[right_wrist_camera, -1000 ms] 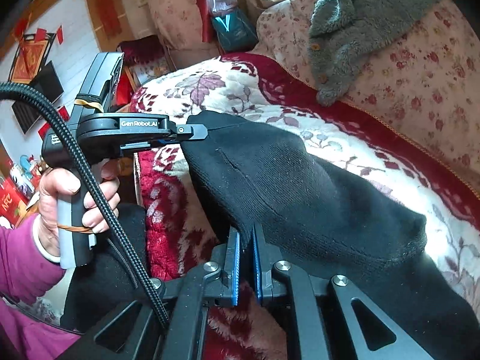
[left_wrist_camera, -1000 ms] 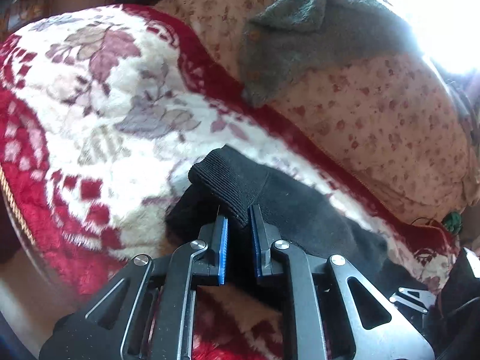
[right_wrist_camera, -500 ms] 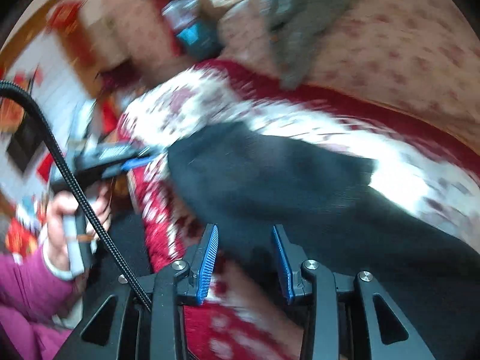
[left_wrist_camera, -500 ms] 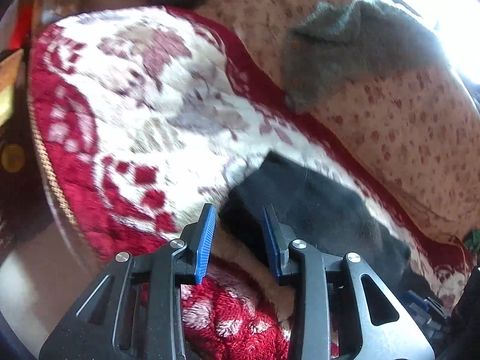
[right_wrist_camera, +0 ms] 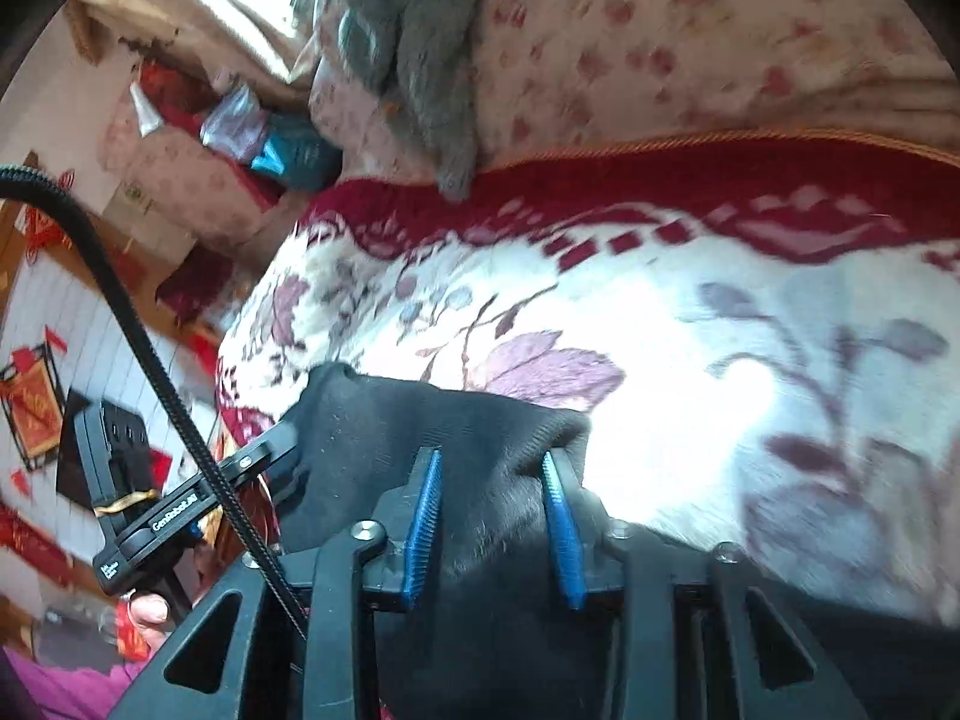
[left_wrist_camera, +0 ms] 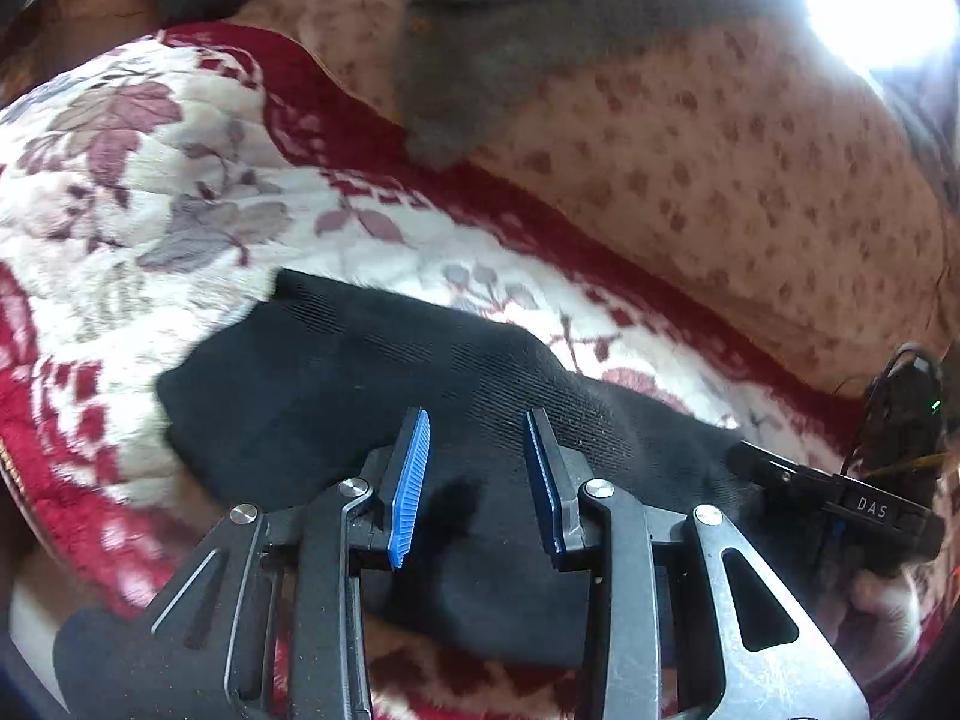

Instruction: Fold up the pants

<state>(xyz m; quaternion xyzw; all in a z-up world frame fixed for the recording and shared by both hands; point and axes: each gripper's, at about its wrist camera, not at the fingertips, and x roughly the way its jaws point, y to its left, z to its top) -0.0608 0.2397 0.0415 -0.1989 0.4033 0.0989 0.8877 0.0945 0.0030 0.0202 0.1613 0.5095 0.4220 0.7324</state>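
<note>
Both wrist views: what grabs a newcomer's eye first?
The black pants lying folded on the red-and-white floral blanket, dark against it. Next, both tongs, left and right, open right over the cloth, blue pads apart. Behind, a grey sweater draped on the spotted cushion.

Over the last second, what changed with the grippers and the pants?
Both grippers let go. The left gripper and the right gripper, each clamped on the black pants a second ago, now have their fingers spread. The lifted, draped cloth has dropped and lies flat on the floral blanket. The grey sweater stays on the floral cushion behind.
</note>
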